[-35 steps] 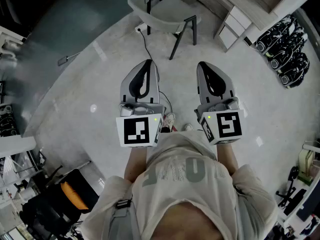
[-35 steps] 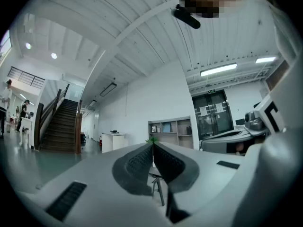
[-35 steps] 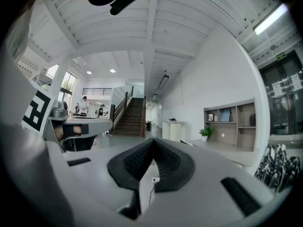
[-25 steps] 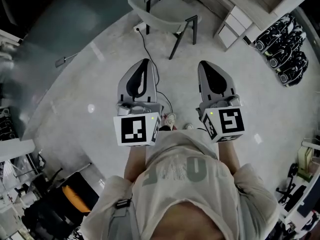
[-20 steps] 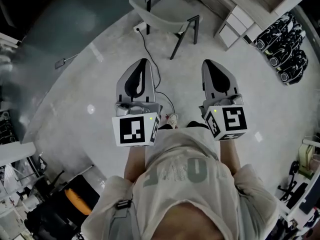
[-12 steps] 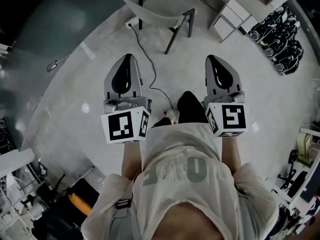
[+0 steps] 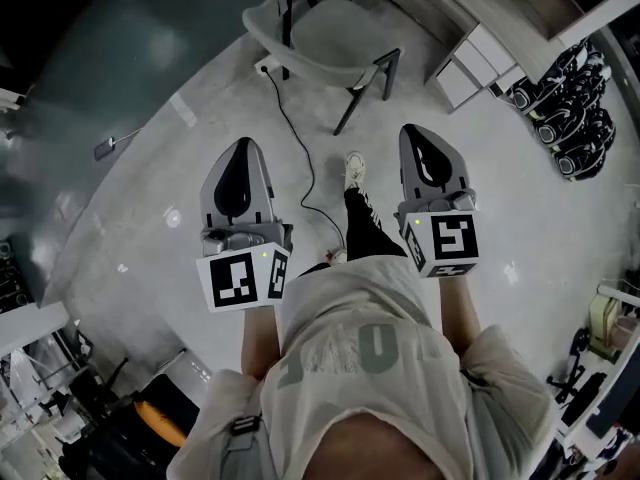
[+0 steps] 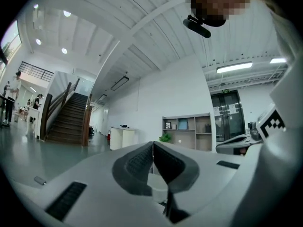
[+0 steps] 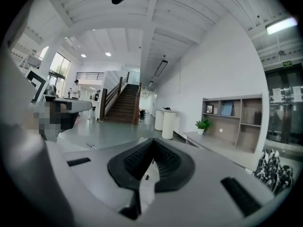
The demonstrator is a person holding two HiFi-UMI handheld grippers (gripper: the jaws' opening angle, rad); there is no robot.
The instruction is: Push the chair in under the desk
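Both tools are fully closed and hold nothing. In the left gripper view the left tool's point(image 8: 153, 148) ribbed pads meet along a single seam, and the right gripper view shows the right tool point(image 9: 151, 146) the same way. From the head view, the left tool point(image 7: 243, 144) and right tool point(image 7: 418, 129) are held out roughly level and side by side, both aimed toward the chair point(image 7: 335, 33).

Compared with a second or so ago, the tools have spread a little wider. A leg has swung out between them, so the shoe point(image 7: 353, 168) now lands ahead on the floor point(image 7: 150, 198) beside the cable point(image 7: 300, 158). The person is walking up to the chair. That means the task is only at the approach: neither tool touches the chair, and there is clear floor between them and it.

The chair stands upright on its dark legs, apart from the table point(image 7: 470, 3), which runs along the upper right with a white drawer unit point(image 7: 478, 60) below it. The pale seat shell looks longest from upper left to lower right in the head view. Its raised back seems to curve around the left side, which would put the open front toward the table, though the steep overhead angle makes that hard to confirm. If so, a push on the back should send it straight under.
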